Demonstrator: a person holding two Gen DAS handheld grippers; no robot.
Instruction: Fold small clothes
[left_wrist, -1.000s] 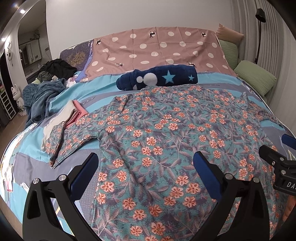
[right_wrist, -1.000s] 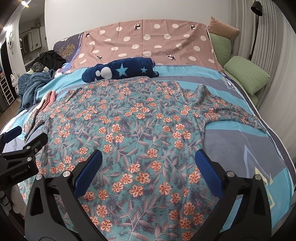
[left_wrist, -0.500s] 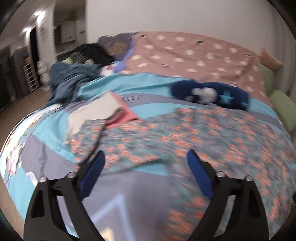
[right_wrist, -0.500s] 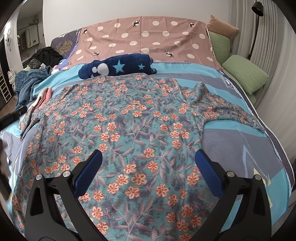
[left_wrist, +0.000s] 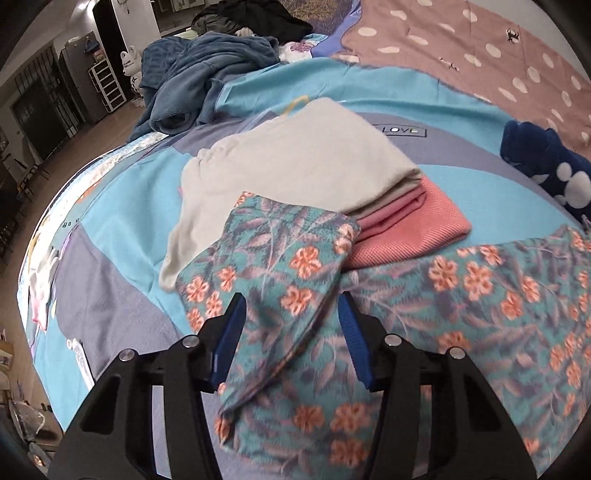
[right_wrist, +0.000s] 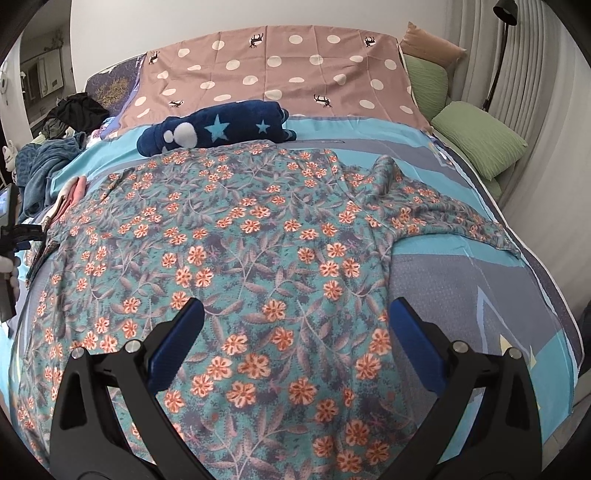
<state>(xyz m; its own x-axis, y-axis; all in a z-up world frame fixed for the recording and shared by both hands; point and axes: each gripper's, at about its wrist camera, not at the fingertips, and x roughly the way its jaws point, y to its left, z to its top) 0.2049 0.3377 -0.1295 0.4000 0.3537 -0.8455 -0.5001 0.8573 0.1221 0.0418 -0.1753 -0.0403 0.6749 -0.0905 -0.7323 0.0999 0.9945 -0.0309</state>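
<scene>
Left gripper (left_wrist: 291, 325) half-closed astride the shirt (right_wrist: 236, 236) sleeve (left_wrist: 273, 266), not yet pinching; right gripper (right_wrist: 295, 336) hovering wide open. Best to pinch near the cuff, lifting clear of the folded pile (left_wrist: 303, 162).

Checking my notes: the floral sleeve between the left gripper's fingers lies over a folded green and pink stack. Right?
Not quite. In the left wrist view the left gripper straddles the sleeve, but the stack is beige over pink, not green.
</scene>
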